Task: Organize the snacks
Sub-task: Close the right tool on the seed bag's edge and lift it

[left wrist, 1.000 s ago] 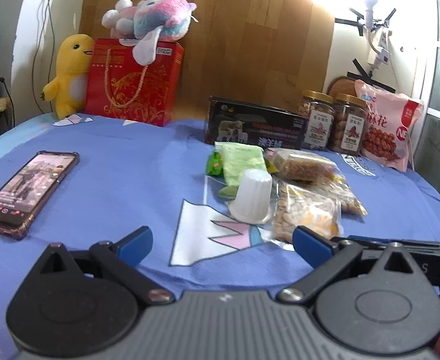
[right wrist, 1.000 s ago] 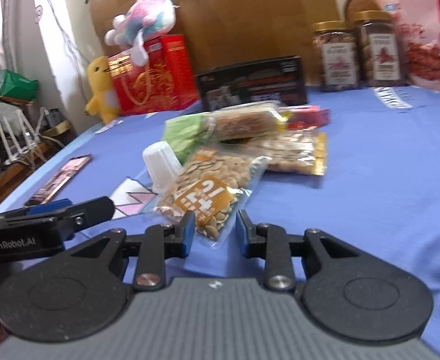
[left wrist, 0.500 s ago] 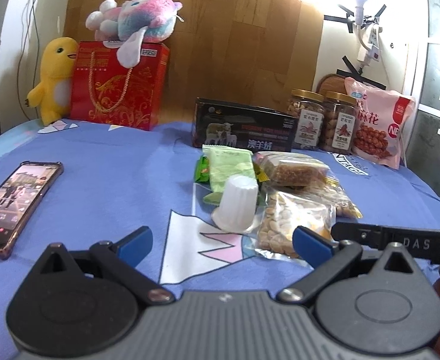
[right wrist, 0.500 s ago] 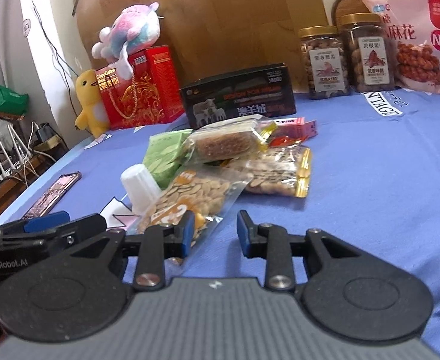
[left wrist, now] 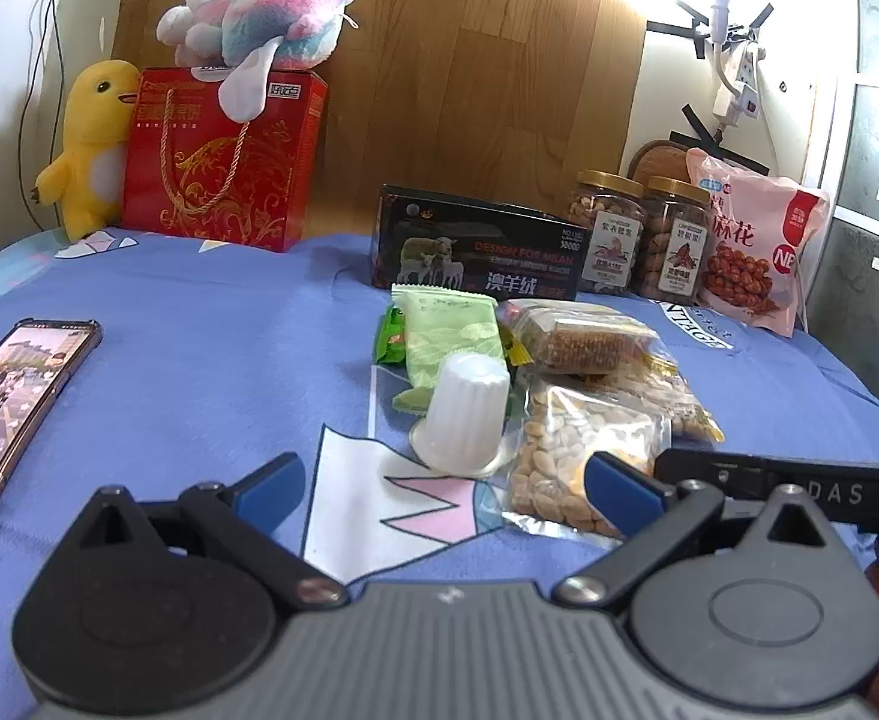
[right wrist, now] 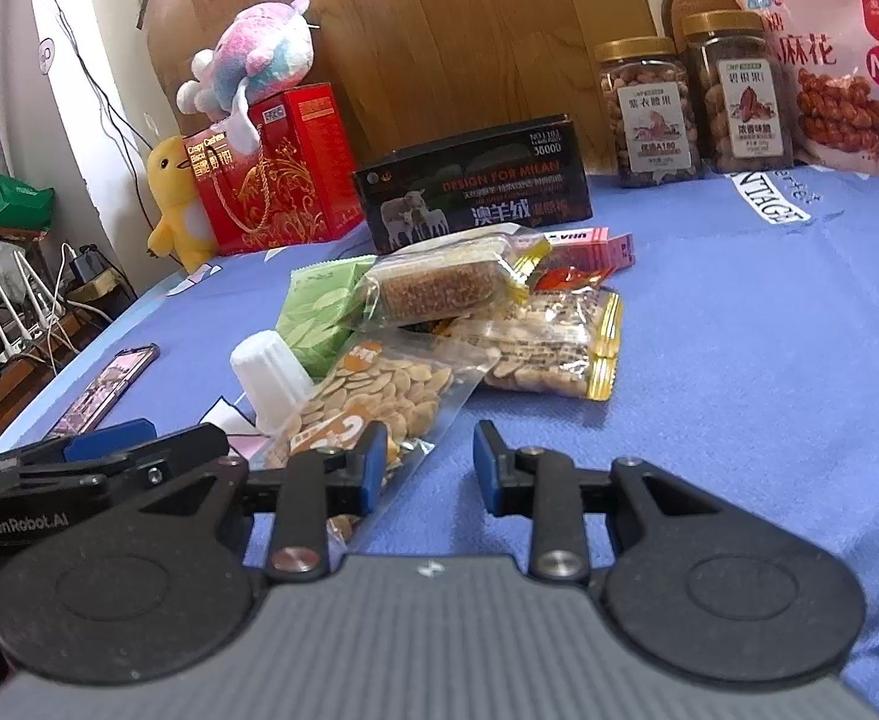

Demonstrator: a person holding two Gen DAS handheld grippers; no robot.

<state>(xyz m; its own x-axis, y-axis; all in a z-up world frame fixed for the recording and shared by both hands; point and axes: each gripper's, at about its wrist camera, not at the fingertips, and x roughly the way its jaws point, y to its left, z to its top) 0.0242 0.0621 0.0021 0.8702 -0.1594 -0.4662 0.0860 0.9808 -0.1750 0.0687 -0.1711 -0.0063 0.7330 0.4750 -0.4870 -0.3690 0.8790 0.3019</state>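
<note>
A pile of snacks lies mid-table on the blue cloth [left wrist: 211, 360]: a clear bag of broad beans [right wrist: 379, 396] [left wrist: 571, 450], a white ribbed jelly cup [left wrist: 466, 414] [right wrist: 271, 381], a green packet [left wrist: 448, 342], a brown bar in clear wrap [right wrist: 439, 285] and a gold-edged nut bag [right wrist: 553, 348]. My left gripper [left wrist: 448, 486] is open wide, just short of the cup. My right gripper [right wrist: 430, 468] is partly open and empty, its left finger over the bean bag's near corner.
A phone [left wrist: 13, 396] lies at the left. At the back stand a black box [left wrist: 475, 252], two nut jars [left wrist: 637, 240], a pink snack bag [left wrist: 751, 246], a red gift bag [left wrist: 223, 162] and plush toys [left wrist: 91, 144].
Both grippers have pulled back and tilted up a little. The right gripper's jaws have spread slightly wider. The snacks have not moved.
</note>
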